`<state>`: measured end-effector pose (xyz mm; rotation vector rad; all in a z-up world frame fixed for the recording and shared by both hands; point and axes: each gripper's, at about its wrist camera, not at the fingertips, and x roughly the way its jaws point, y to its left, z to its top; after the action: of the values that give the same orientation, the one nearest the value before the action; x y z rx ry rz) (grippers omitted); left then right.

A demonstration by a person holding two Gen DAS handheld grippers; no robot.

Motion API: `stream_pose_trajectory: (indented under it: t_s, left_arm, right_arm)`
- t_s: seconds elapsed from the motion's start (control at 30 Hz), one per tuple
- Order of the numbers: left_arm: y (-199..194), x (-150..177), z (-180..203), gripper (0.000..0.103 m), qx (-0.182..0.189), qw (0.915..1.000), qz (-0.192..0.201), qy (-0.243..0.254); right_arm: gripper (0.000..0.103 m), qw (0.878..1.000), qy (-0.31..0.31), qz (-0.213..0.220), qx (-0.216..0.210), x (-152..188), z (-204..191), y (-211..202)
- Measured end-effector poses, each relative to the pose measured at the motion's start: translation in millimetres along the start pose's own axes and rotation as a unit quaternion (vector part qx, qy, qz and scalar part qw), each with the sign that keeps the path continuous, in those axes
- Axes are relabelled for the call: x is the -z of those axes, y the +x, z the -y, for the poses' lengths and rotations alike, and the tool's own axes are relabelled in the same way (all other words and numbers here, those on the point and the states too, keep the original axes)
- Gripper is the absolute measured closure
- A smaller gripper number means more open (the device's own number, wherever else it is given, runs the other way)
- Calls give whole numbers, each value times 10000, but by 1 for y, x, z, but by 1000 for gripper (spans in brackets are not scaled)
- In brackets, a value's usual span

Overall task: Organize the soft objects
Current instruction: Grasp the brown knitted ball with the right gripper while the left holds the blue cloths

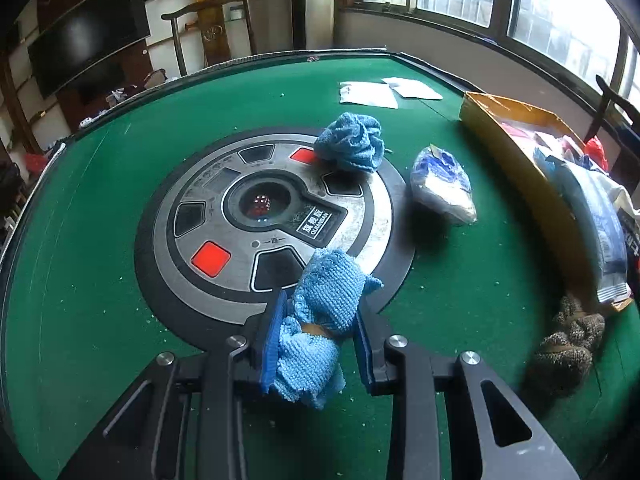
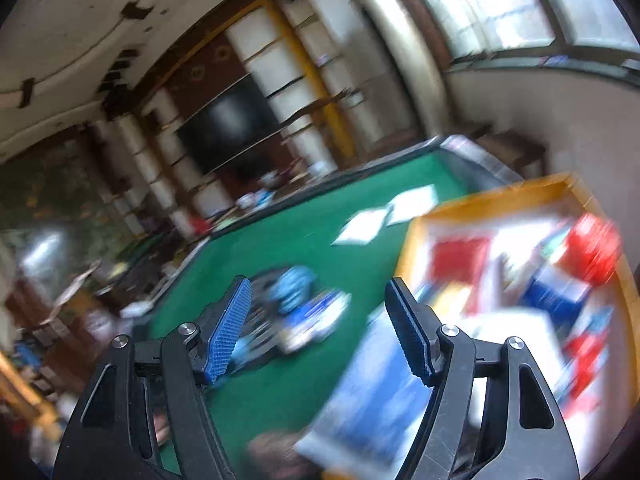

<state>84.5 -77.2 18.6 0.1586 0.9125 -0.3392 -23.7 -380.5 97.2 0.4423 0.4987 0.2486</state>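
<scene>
Closest to us, our left hand-held gripper (image 1: 320,336) pinches a crumpled blue cloth (image 1: 320,320) at the near rim of the worktop's (image 1: 80,220) round centre panel (image 1: 224,248). Our right hand-held gripper (image 2: 316,328) stands wide and empty, near the yellow box (image 2: 424,216).

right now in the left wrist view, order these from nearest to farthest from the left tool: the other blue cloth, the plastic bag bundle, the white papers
1. Plastic bag bundle, right of the centre disc.
2. Other blue cloth, on the disc's far edge; close to the bundle, barely farther.
3. White papers, far side near the window.
</scene>
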Motion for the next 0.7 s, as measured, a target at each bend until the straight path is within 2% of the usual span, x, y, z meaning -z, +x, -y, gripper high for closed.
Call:
stream_pose_trajectory:
  t_s: [0.07, 0.17, 0.23, 0.3, 0.53, 0.7]
  left_arm:
    - [2, 2, 1, 71, -41, 10000, -2, 6]
    - [2, 3, 4, 71, -118, 9999, 6, 73]
    - [2, 4, 6, 71, -149, 9998, 3, 122]
    - [2, 4, 7, 71, -162, 9998, 16, 152]
    - [3, 4, -1, 70, 8, 10000, -9, 27]
    - [3, 4, -3, 69, 51, 10000, -19, -6]
  right_arm:
    - [33, 9992, 21, -329, -242, 25, -17, -4]
    - [33, 9948, -18, -1015, -5, 62, -35, -2]
    - [33, 9905, 237, -1352, -69, 80, -37, 1]
    - [33, 9850, 521, -1644, 75, 93, -33, 9]
    - [33, 9695, 1090, -2110, 598, 106, -17, 47]
    - [36, 9690, 682, -2117, 1075, 102, -31, 75]
